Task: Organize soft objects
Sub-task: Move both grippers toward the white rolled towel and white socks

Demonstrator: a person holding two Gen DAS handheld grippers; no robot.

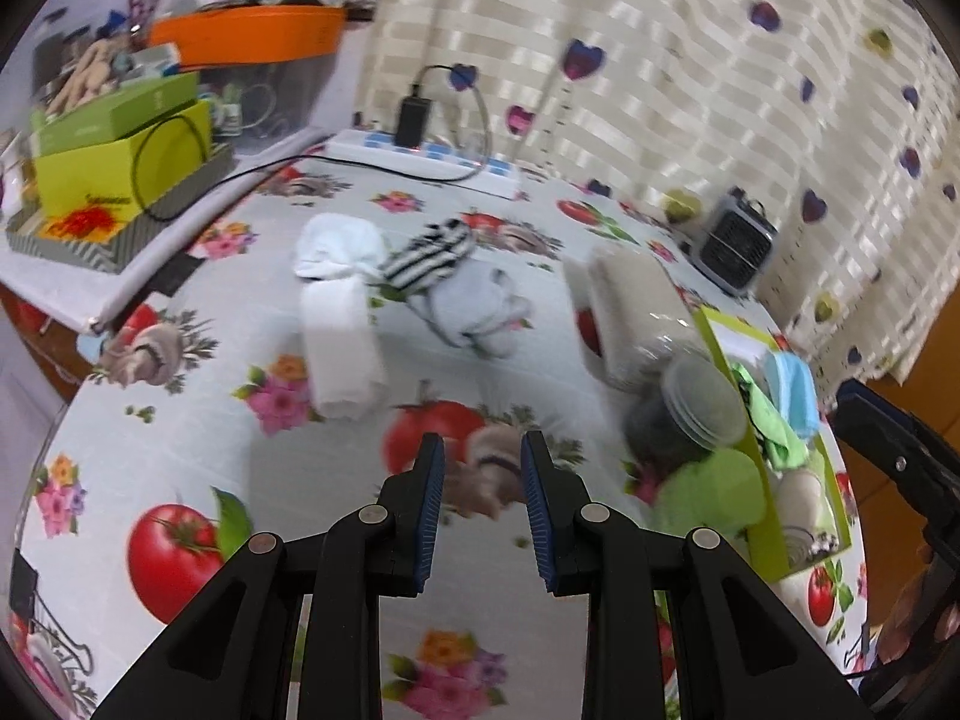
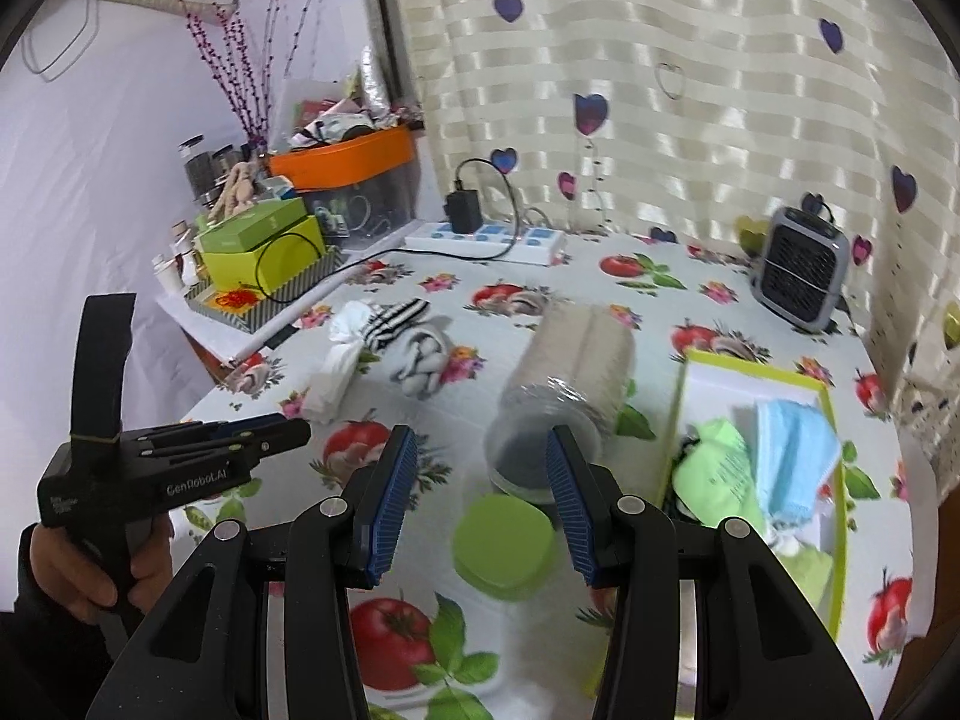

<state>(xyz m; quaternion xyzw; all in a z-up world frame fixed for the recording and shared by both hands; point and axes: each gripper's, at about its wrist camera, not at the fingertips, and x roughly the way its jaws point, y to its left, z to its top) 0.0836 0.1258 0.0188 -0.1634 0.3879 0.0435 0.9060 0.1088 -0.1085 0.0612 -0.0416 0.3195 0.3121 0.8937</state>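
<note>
From where I sit, the job looks partly done. Far left on the desk [image 2: 540, 648], beyond my left claw [image 1: 483, 468], three soft pieces are not yet put away: a rolled white towel [image 1: 342, 336] with a knotted, fluffy top, a black-and-white striped sock [image 1: 429, 255] of ribbed knit touching it, and a crumpled white sock [image 1: 486, 306] just beside that. My left claw hovers over bare oilcloth, its ribbed blue pads standing apart with nothing between them.

Moving right, a clear plastic jar [image 2: 564, 372] lies on its side with a beige rolled cloth stuffed inside; its round green lid [image 2: 503, 546] sits loose on the desk near the mouth. My right claw [image 2: 483, 462] is spread wide and empty, pointed toward that jar's opening.

Furthest right, the shallow lime-green box [image 2: 831, 420] already holds a light blue folded cloth [image 2: 792, 456], a pale green cloth [image 2: 717, 468] and something white beneath, though I cannot make out that one clearly.

I judge the left-hand pile is what remains, and perhaps capping the jar.
</note>
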